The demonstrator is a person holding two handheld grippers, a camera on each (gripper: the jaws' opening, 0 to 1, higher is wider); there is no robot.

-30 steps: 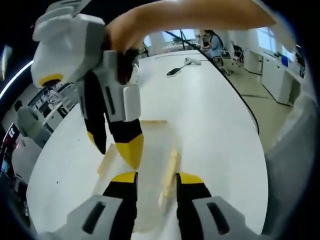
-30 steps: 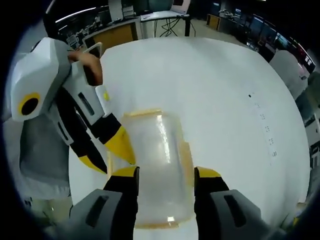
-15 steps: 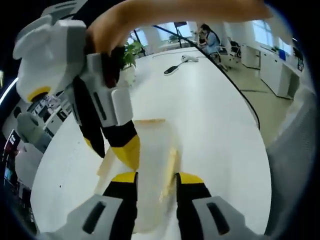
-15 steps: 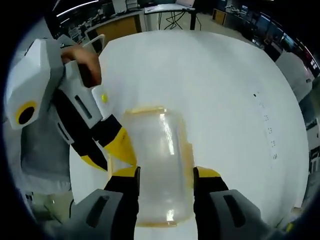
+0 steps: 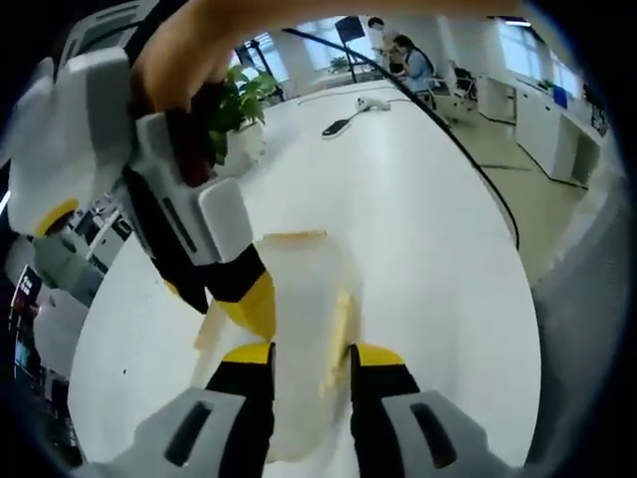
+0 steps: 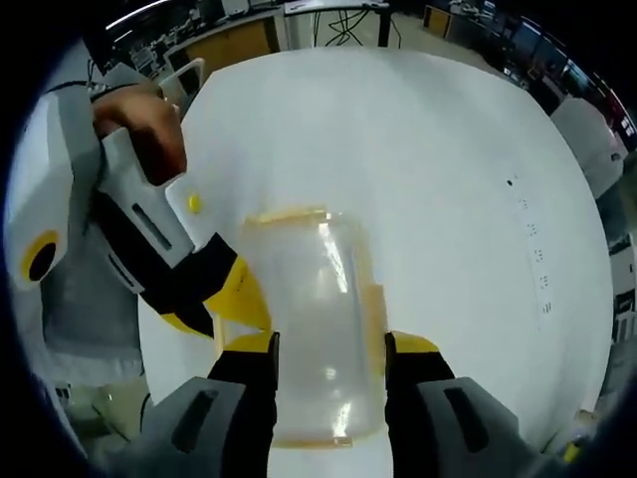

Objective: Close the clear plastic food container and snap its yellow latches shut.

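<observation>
Clear plastic food container [image 6: 314, 329] sits on the white table [image 6: 448, 179], lid down on it, long axis running straight away from both cameras

Right gripper [image 6: 328, 351], right gripper view: jaws stand well apart, one on each long side of the container, yellow tips level with its near half. Cannot tell whether the tips touch the walls; nothing is clamped or lifted

Left gripper [image 5: 309, 357], left gripper view: jaws part open over the near end of the same container [image 5: 299, 339], one tip each side of a pale yellow latch [image 5: 340, 334] on the long edge. Not clearly closed on anything

In the right gripper view the left gripper [image 6: 214, 304] comes in from the left, its yellow tips down at the container's left long edge, touching or just beside the side latch there

Other latches: one along the far short end [image 6: 287, 214], one on the right long side [image 6: 375, 314]. Whether any is snapped home is too blurred to tell

Key relation: the two grippers work the container from opposite long sides, left gripper nearest the left-edge latch, right gripper straddling the body. Judgement: next press wants a downward or inward push across the short axis onto that side latch, right gripper bracing

Risk: container sliding on the smooth table under a sideways push
</observation>
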